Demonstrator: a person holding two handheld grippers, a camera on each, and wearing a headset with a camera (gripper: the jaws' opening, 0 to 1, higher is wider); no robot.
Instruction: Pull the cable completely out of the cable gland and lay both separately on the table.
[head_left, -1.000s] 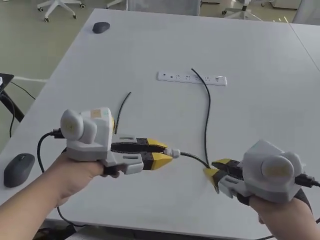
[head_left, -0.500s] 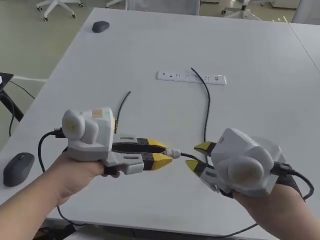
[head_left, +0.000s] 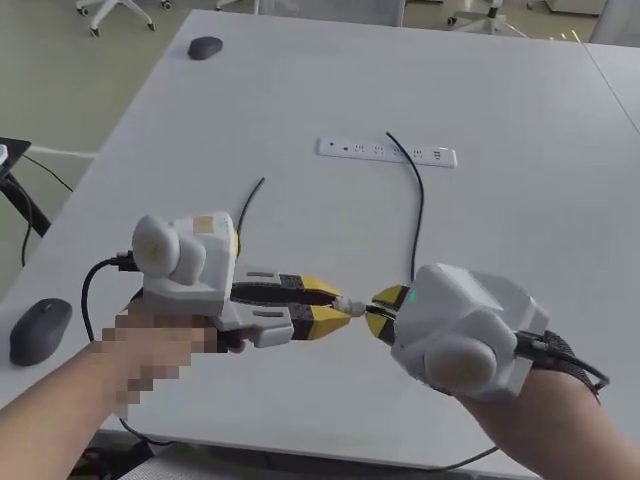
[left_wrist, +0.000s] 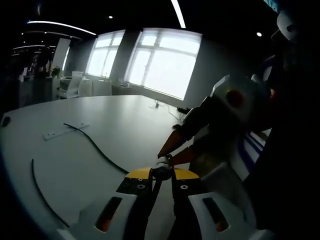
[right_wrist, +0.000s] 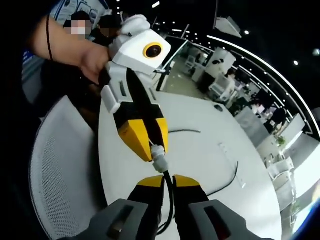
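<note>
White cable gland (head_left: 346, 303) sits above the table (head_left: 520, 130), pinched in the left gripper's (head_left: 333, 306) tips; the right gripper (head_left: 378, 310) clamps the black cable (head_left: 419, 220) just beside it. Best pull straight along the gland's axis, left grip firm

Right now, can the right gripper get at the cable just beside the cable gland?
Probably yes: the cable runs between the jaws of the right gripper, just short of the cable gland that the left gripper holds. Nothing blocks it.
</note>
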